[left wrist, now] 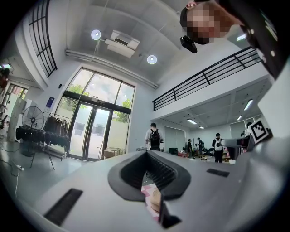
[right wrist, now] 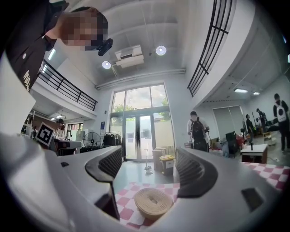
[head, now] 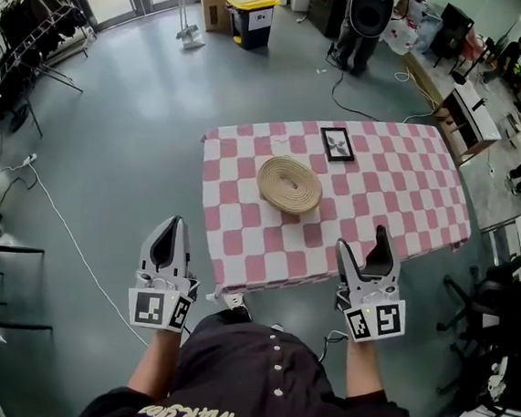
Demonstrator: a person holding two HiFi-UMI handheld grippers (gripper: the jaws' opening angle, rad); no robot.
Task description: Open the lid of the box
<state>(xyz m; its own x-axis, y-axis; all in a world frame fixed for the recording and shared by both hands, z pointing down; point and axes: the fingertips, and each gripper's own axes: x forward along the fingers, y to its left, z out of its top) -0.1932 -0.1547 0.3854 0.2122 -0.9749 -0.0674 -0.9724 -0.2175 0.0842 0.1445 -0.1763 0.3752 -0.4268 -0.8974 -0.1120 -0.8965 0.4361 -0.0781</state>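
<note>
A round, flat woven box (head: 289, 184) with its lid on lies in the middle of a table under a pink-and-white checked cloth (head: 408, 199). My right gripper (head: 365, 250) hovers over the table's near edge, open and empty. In the right gripper view the box (right wrist: 154, 202) lies ahead, between and below the two fingers (right wrist: 192, 172). My left gripper (head: 168, 235) hangs over the floor, left of the table, with its jaws together and nothing in them. The left gripper view shows only a sliver of the box (left wrist: 156, 199) through the narrow slit between the pads.
A small black picture frame (head: 337, 143) lies at the table's far side behind the box. On the floor beyond stand a bin with a yellow lid (head: 252, 14), cardboard boxes and a person (head: 366, 21). A clothes rack (head: 30, 34) is far left, and desks and chairs crowd the right.
</note>
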